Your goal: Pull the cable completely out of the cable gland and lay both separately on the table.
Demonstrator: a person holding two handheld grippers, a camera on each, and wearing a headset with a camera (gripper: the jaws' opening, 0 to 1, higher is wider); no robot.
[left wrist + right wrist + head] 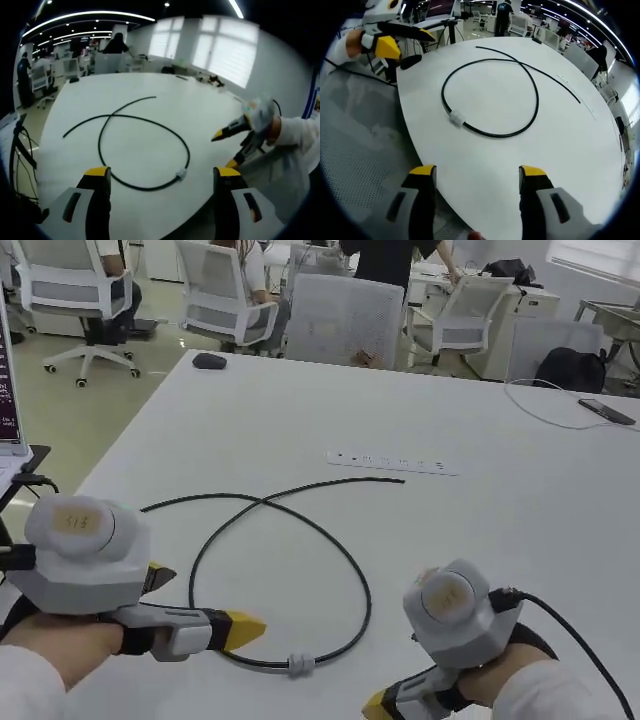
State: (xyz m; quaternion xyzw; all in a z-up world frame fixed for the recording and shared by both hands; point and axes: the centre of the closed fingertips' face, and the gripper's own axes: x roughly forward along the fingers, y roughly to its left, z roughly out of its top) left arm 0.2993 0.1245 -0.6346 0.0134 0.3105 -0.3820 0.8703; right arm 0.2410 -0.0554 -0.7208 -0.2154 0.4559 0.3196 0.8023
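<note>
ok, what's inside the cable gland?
The black cable passes through the cable gland and sticks out of both ends. The stretch inside is hidden by the gland's body.

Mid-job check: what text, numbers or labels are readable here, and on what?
Sticker on left claw: three digits, perhaps "515", too blurred to confirm.
Matching sticker on right claw: blurred, unreadable.
White strip on the table: marks too small to read.
Screen at left edge: text too small to read.
</note>
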